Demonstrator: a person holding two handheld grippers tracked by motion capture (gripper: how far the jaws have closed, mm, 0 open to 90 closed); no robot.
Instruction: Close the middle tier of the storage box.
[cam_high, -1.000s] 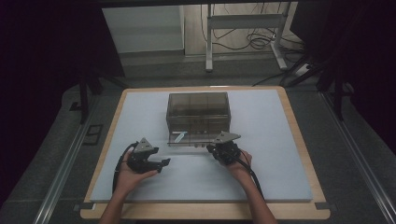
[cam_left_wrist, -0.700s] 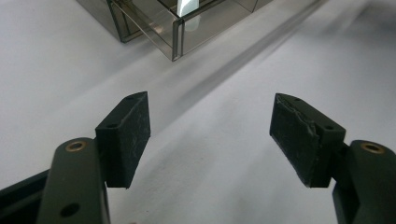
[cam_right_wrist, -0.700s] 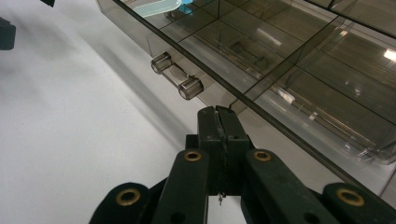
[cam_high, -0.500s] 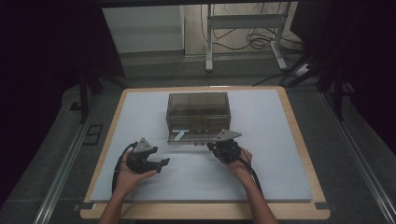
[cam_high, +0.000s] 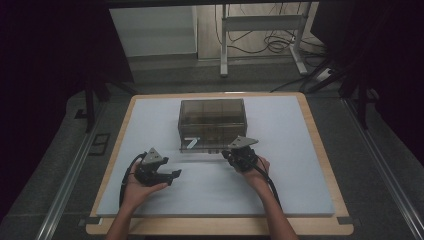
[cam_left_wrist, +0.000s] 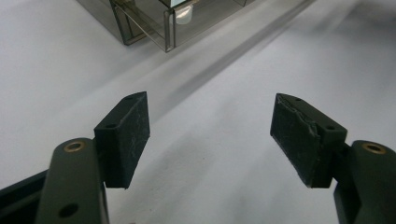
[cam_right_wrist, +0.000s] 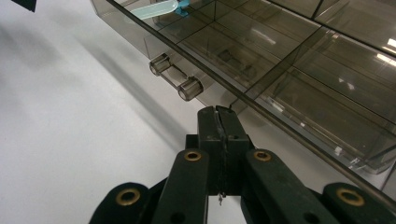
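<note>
Right hand-held gripper (cam_right_wrist: 219, 112), closed, touches the drawer's (cam_right_wrist: 261, 88) front edge; left hand-held gripper (cam_left_wrist: 210, 135) gapes over bare mat (cam_high: 210, 190).

Drawer box (cam_high: 212, 120) blocks mat (cam_high: 300, 150) centre; open mat left, right, front.

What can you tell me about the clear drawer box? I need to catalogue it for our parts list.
The drawer box is smoky, see-through plastic, rectangular, standing upright near the middle of the white mat. Thin walls divide it into compartments. One drawer at its lower front left stands pulled out, with a pale blue item inside. A clear bar handle sticks out of the front. The shut right gripper sits just before it; whether it touches is unclear.
</note>
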